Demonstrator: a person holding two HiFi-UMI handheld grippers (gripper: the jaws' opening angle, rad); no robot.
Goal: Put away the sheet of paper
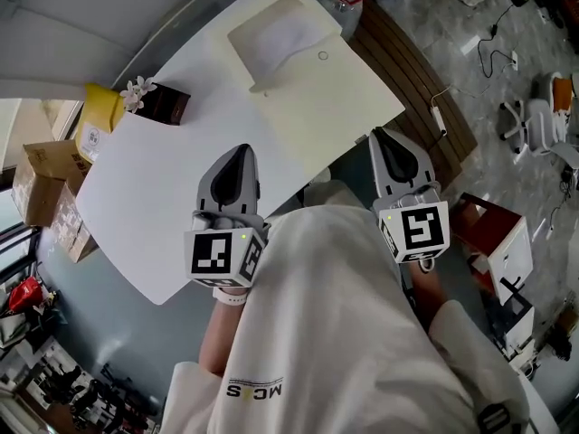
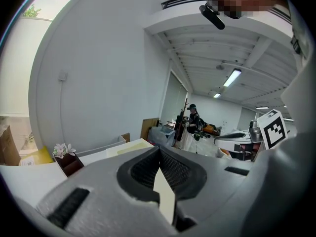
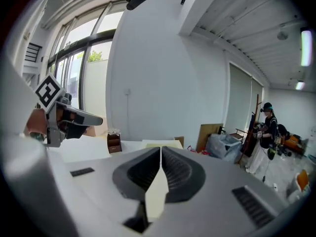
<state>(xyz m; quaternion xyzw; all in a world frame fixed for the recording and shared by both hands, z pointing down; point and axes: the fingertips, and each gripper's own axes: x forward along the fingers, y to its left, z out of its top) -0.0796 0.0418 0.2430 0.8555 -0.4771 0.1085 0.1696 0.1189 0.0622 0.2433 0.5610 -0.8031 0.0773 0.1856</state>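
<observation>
- The left gripper [image 1: 241,152] hangs above the near edge of the white tabletop [image 1: 172,206], close to the person's body. Its own view shows the two ribbed pads meeting at the tips, with nothing between them.
- The right gripper [image 1: 381,137] hangs just off the table's near right edge, well apart from the left one. Its jaws are pressed together too, and they are empty.
- The only thing that looks like the white sheet of paper [image 1: 276,43] lies in the rectangular recess at the far end of a pale cream flat tray [image 1: 344,107]. The tray lies on the right part of the table. The patch is pale and small, so I cannot be sure it is a sheet.
- No loose sheet shows on the bare tabletop. A dark brown box with small white flowers [image 1: 165,104] and a yellow packet [image 1: 98,116] stand at the left edge, away from the tray.
- Neither gripper holds or touches anything, and both are well apart from the recess.
- If that patch is the sheet, the putting away looks done and little is left but to draw back. If not, the task has no visible start, and the sheet must first be found and gripped.
</observation>
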